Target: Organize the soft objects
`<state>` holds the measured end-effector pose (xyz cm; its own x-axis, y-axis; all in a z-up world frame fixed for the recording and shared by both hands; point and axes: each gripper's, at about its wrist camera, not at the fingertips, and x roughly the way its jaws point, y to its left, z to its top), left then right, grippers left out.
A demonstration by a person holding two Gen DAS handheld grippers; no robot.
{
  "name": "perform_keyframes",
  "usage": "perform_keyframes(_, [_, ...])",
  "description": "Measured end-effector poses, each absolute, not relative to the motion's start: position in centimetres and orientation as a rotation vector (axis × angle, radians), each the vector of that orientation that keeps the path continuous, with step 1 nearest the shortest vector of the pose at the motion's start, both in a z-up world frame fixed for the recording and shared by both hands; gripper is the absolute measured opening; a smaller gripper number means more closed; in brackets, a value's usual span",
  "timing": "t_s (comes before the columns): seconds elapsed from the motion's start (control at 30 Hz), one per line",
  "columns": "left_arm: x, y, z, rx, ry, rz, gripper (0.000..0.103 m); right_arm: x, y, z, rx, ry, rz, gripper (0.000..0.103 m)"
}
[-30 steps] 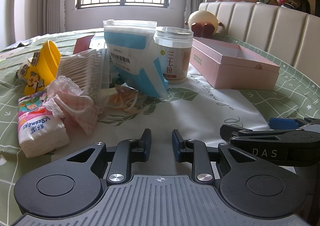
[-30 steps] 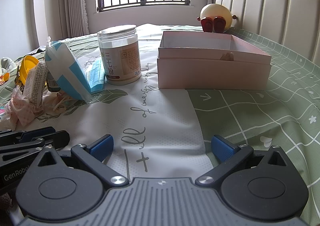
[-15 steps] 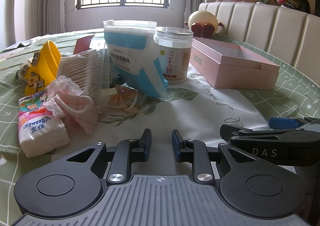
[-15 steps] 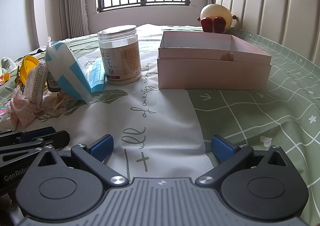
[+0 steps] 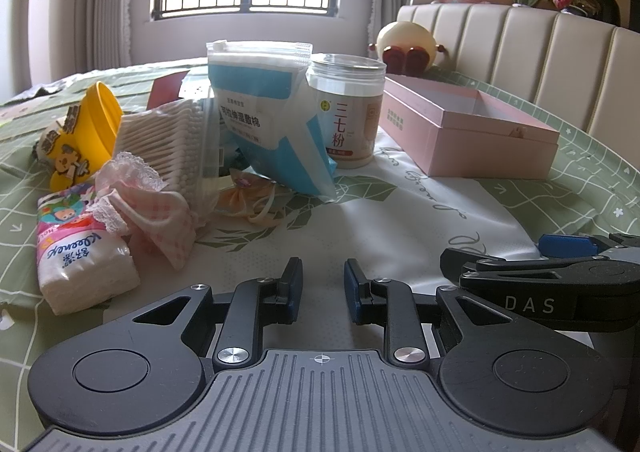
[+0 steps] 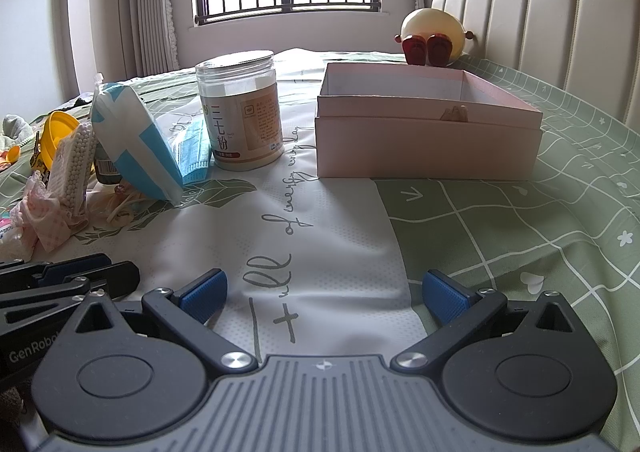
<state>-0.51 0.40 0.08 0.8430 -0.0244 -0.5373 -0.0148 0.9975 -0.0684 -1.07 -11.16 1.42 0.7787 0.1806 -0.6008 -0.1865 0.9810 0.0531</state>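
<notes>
Green patterned bedspread (image 6: pixel 500 220), window behind. Pink frilly cloth (image 5: pixel 154 208) lies left of jar (image 5: pixel 346 110), touching cotton swab pack (image 5: pixel 168 140) and tissue pack (image 5: pixel 80 256). Cotton pad bag (image 5: pixel 260 120) leans just beside jar. Pink box (image 6: pixel 428 132), open-topped, right of jar. Left gripper (image 5: pixel 322 286) narrowly parted, holds nothing. Right gripper (image 6: pixel 324 294) spread wide, holds nothing.
</notes>
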Motion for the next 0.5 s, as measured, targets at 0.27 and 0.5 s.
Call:
perform_keyframes(0.27, [-0.61,0.47,0.09,-0.069,0.568,-0.005,0.027,-1.12,-11.15,1.4,-0.01,0.648,0.198,0.103])
perform_keyframes(0.5, [-0.52,0.54,0.16,-0.069,0.568,-0.004,0.027,-1.15,-11.14,1.37,-0.009,0.648,0.198,0.103])
